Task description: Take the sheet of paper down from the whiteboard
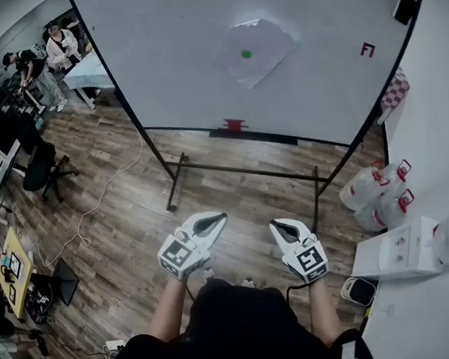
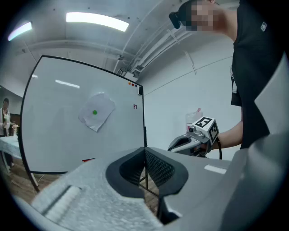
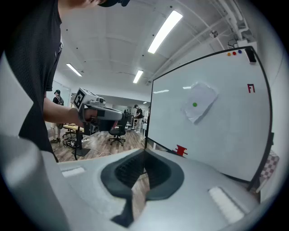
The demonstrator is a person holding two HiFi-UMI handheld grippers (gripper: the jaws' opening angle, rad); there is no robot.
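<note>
A crinkled white sheet of paper (image 1: 256,52) hangs on the whiteboard (image 1: 164,62), pinned by a green round magnet (image 1: 247,54). The sheet also shows in the left gripper view as the paper (image 2: 96,111) and in the right gripper view as the paper (image 3: 198,106). My left gripper (image 1: 211,223) and right gripper (image 1: 282,230) are held side by side in front of my body, well short of the board. Both are shut with nothing between the jaws. Each gripper appears in the other's view: the right gripper (image 2: 180,143) and the left gripper (image 3: 118,115).
A red eraser (image 1: 233,124) sits on the board's bottom ledge. The board's black stand (image 1: 244,170) rests on the wood floor. White bags (image 1: 378,191) and a white box (image 1: 395,250) lie at the right wall. Chairs, desks and people (image 1: 40,60) are at the left.
</note>
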